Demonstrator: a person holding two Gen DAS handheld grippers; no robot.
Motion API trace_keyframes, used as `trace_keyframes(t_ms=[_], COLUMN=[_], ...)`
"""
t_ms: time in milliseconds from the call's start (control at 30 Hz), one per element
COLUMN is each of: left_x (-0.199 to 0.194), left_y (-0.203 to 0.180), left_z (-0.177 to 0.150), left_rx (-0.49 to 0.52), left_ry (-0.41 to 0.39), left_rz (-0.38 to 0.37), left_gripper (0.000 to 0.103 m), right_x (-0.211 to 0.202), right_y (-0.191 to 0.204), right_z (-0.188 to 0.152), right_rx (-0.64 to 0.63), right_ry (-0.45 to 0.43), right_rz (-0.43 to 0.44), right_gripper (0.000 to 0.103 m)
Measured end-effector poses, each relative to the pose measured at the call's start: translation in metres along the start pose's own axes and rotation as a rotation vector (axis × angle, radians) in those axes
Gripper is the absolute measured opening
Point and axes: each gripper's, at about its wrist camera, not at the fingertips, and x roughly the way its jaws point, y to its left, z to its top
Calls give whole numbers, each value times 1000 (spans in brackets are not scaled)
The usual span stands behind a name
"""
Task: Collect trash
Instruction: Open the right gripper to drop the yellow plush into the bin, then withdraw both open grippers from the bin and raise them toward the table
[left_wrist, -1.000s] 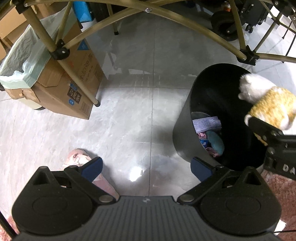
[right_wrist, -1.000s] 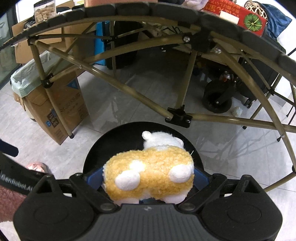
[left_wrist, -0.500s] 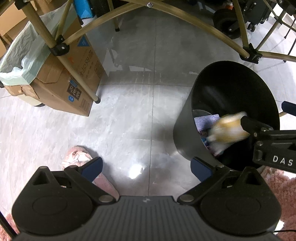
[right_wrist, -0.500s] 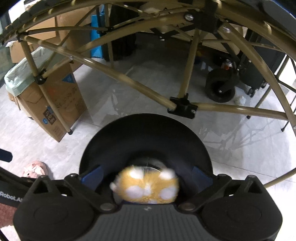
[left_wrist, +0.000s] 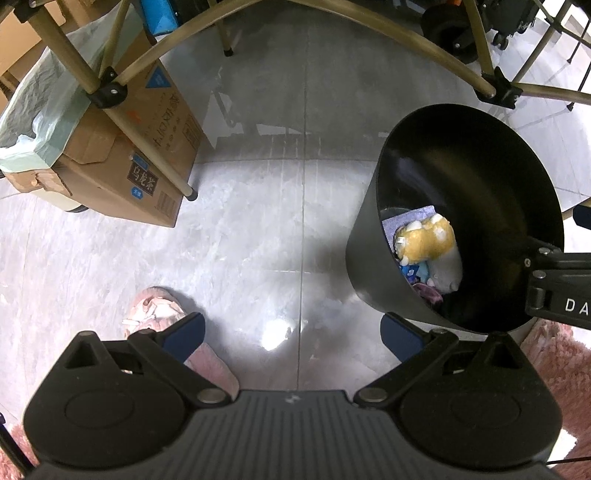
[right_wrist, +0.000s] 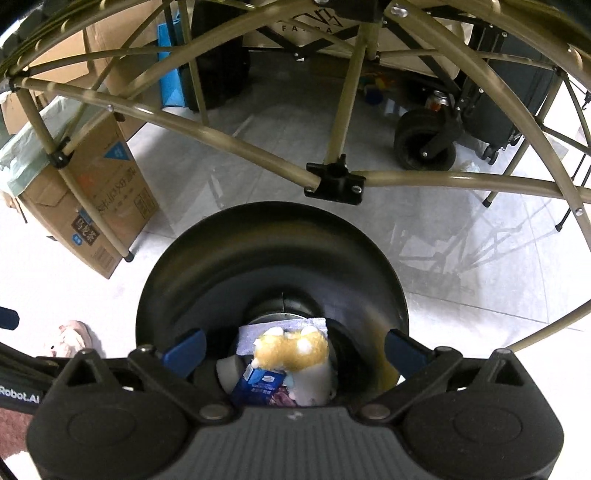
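A yellow and white plush toy (left_wrist: 428, 242) (right_wrist: 291, 350) lies at the bottom of the black round bin (left_wrist: 517, 155) (right_wrist: 273, 236), on top of a blue carton (right_wrist: 258, 382), a purple cloth (right_wrist: 280, 325) and other scraps. My right gripper (right_wrist: 295, 350) hangs open right over the bin's mouth, nothing between its blue pads; its black arm shows at the right edge of the left wrist view. My left gripper (left_wrist: 291, 330) is open above the grey tiled floor, left of the bin, and holds nothing.
A cardboard box (left_wrist: 122, 155) lined with a pale green bag stands left, under a folding table's tan metal legs (right_wrist: 332, 173). A pink slipper (left_wrist: 162, 314) lies by the left gripper. Pink rug (left_wrist: 554, 354) at the right. Wheeled cart and dark luggage (right_wrist: 424, 144) stand behind.
The right gripper let go of the plush toy, which fell from its jaws into the bin and now lies at the bottom. The left gripper stayed put.
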Motion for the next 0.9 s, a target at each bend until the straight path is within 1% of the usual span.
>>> trace_keyframes(t_ms=[233, 633, 900], left_x=[-1, 2, 1], left_y=[-4, -6, -8], left_z=[0, 0, 0], left_rx=[11, 19, 24], left_ry=[-4, 2, 1], left_rz=[-1, 11, 16], left_gripper=[103, 103, 103], right_x=[-1, -1, -8], right_y=[0, -2, -2], right_z=[0, -8, -12], right_rx=[-9, -2, -20], right_ry=[14, 97, 122], right_rz=[-3, -2, 13], right_gripper=[103, 103, 103])
